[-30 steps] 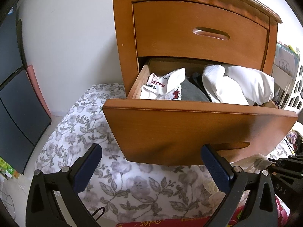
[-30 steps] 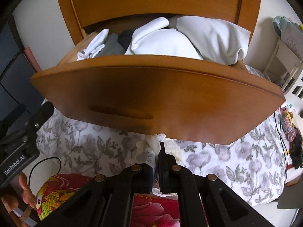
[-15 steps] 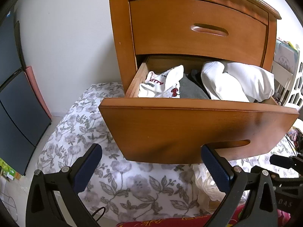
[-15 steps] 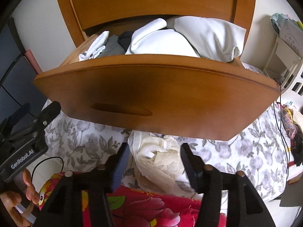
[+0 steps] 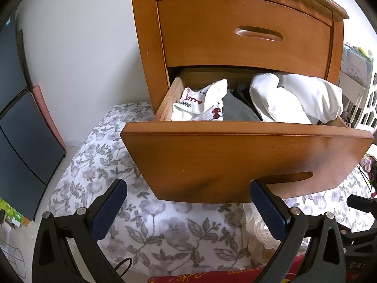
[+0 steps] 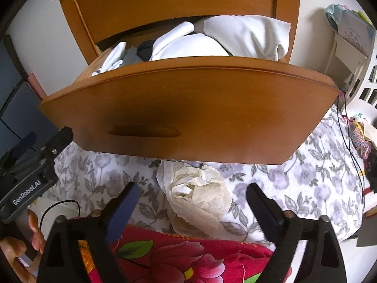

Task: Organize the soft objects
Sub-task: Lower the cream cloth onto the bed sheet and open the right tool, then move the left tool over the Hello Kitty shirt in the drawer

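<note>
A crumpled cream cloth lies on the floral bedspread below the pulled-out wooden drawer. My right gripper is open and empty, its fingers either side of the cloth and just short of it. The cloth also shows in the left wrist view, partly behind my right finger. My left gripper is open and empty in front of the drawer. The drawer holds a white printed garment, a grey one and a bulky white one.
The drawer belongs to a wooden nightstand with a closed upper drawer. A red flowered blanket lies at the near edge. A dark panel stands at the left, white furniture at the right, and a black cable crosses the bedspread.
My right gripper was shut on the cream cloth one second ago; it opened, let the cloth drop onto the bedspread, and drew back slightly. The left gripper stayed open, drifting a little.
</note>
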Tool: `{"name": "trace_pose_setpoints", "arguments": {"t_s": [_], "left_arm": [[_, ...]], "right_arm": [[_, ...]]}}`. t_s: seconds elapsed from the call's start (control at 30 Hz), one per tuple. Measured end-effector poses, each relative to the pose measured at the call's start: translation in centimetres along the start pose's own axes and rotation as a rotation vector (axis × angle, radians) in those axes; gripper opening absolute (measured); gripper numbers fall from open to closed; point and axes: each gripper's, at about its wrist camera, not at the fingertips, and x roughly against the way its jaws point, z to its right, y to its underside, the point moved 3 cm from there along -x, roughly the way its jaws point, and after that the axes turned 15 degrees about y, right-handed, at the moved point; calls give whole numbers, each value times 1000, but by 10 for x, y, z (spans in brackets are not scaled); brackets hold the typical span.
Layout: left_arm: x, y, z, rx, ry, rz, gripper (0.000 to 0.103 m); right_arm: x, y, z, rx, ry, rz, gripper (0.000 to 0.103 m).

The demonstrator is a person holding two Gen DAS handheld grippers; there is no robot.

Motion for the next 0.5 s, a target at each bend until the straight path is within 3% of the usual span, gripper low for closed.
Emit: {"name": "trace_pose_setpoints", "arguments": {"t_s": [0.23, 0.5], "left_arm": [[-1, -1, 0, -4, 11, -11, 103], [3, -3, 3, -12, 27, 7, 103]], "right_arm": [[1, 2, 6, -36, -24, 11, 101], [10, 3, 0, 0, 26, 69, 103]]}}
